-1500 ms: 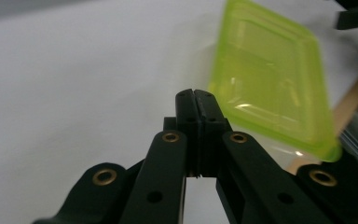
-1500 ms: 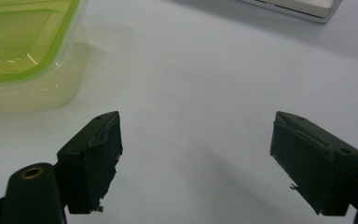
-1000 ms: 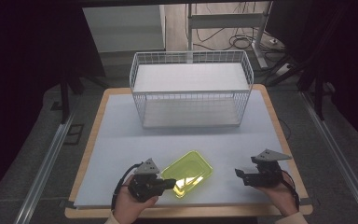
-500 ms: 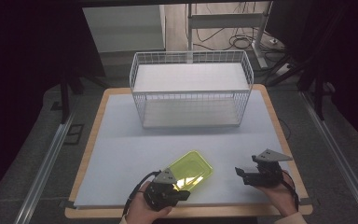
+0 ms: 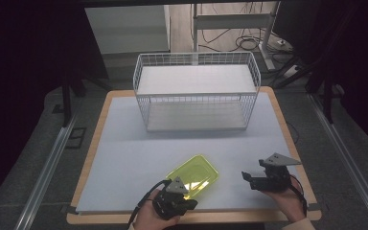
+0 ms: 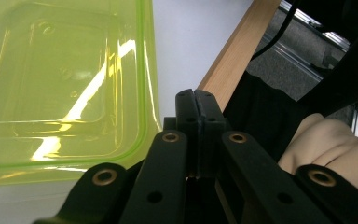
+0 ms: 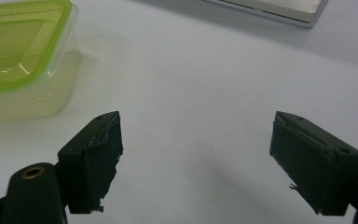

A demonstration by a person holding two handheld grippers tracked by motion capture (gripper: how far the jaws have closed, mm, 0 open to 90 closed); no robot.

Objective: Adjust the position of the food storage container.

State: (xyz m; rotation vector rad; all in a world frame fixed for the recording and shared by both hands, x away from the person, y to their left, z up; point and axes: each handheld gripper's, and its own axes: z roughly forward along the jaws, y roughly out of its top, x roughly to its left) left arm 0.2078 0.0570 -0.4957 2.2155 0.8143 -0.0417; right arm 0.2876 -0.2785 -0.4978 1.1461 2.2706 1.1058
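Left gripper [image 5: 188,203]: jaws pressed together, empty, at the yellow-green lidded container's [image 5: 195,175] near edge.
Right gripper [image 5: 247,178]: jaws wide apart, empty, right of it.

One table [image 5: 124,158] with a pale grey top and a light wooden edge. One white wire-mesh basket [image 5: 196,93], rectangular, at the far side, well beyond both claws. One translucent yellow-green plastic container [image 5: 195,175], rectangular with rounded corners, lying just ahead of the left claw and off to the side of the right one. Two hand-held black two-jaw grippers: left gripper [image 5: 190,203], jaws pressed together on nothing, beside the container's corner; right gripper [image 5: 246,177], jaws spread wide over bare tabletop. Two hands, one per gripper: left hand [image 5: 148,218], right hand [image 5: 287,201]. One grey three-cornered plate on top of each gripper, two in all.
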